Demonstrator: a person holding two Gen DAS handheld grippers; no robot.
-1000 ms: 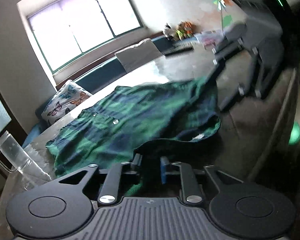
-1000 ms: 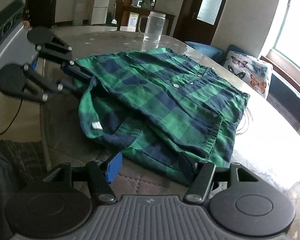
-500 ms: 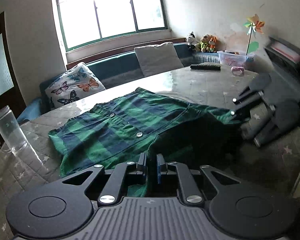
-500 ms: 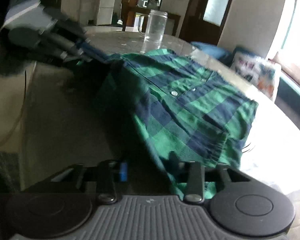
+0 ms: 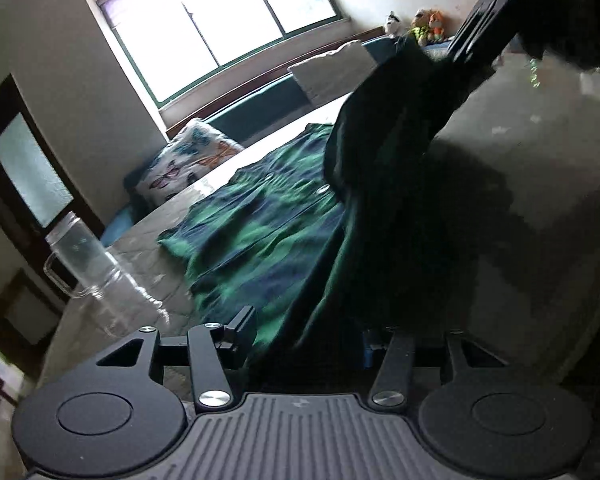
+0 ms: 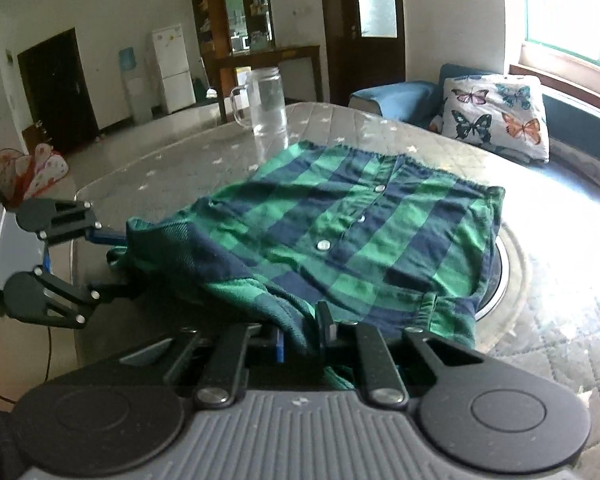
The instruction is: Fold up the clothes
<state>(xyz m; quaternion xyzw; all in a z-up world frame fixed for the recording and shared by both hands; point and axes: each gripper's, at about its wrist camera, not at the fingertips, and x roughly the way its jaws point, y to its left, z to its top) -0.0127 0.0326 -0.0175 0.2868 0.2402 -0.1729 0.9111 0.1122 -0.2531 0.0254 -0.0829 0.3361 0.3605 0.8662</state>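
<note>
Left wrist view blurred and dim; lifted fold of plaid shirt (image 5: 380,168) dark in backlight, right gripper (image 5: 466,54) cut off at top edge, fingertips buried in cloth. Left gripper (image 5: 306,336) spread wide, shirt edge draped between fingers, grip hard to confirm. Right wrist view sharper: right gripper (image 6: 302,330) pinching shirt hem. Green-navy checked woven shirt (image 6: 352,236), buttoned, lying on glossy quilted-pattern bench (image 6: 540,280). Clear glass jug (image 6: 268,100) with handle, upright beyond shirt; contents unclear. Butterfly-print cushion (image 6: 496,112) behind.
</note>
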